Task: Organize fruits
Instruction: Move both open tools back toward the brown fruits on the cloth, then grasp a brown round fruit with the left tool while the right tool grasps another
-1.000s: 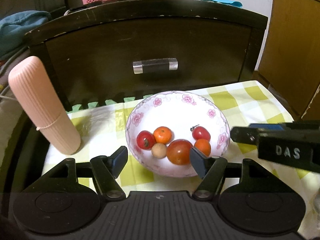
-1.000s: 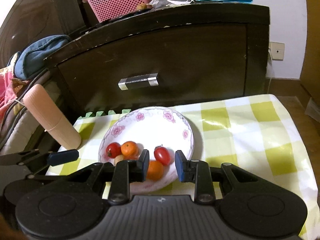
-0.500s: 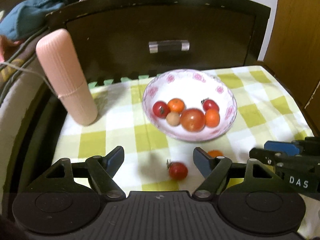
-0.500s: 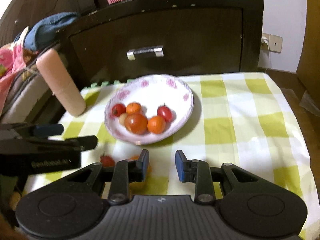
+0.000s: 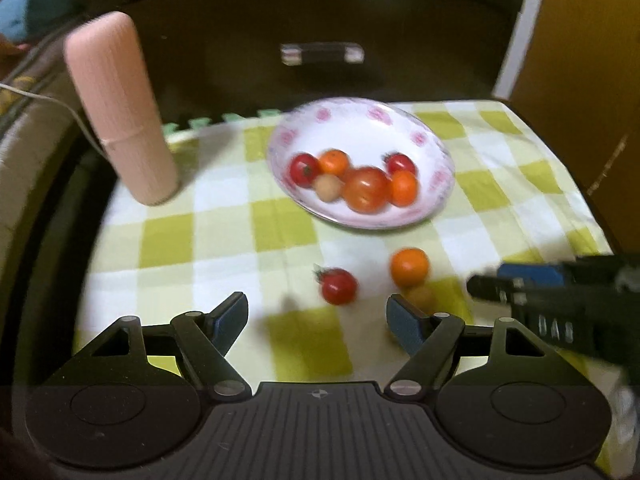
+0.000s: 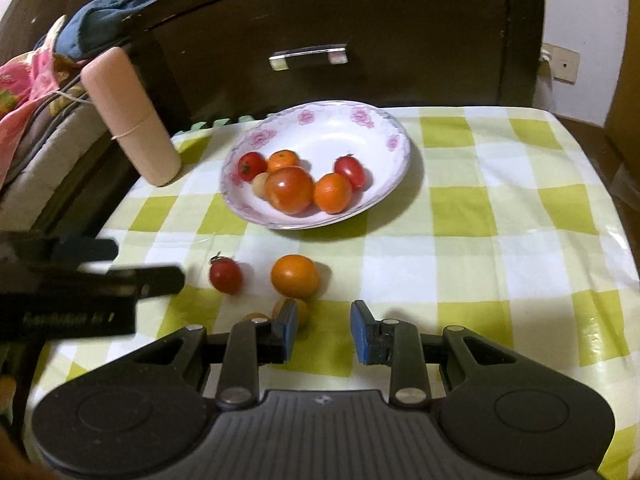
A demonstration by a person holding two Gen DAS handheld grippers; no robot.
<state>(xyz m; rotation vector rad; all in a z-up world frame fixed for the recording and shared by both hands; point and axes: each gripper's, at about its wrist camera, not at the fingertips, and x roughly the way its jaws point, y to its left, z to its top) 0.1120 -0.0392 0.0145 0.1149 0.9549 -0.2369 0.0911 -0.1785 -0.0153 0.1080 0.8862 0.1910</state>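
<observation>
A flowered bowl (image 6: 396, 184) is seen on the checked bench (image 6: 500, 248), with six fruits lying inside it. In front of the bowl, on the cloth, a small red tomato (image 6: 226, 276) and an orange fruit (image 6: 295, 275) are placed near each other, apart. A yellowish fruit (image 6: 301, 309) is partly hidden just behind the left finger of the right hand-held gripper (image 6: 324, 330), which is held narrowly apart and empty. The left hand-held gripper (image 5: 316, 318) is spread wide, and nothing is held. A pink ribbed cylinder (image 5: 120, 108) stands left of the bowl.
</observation>
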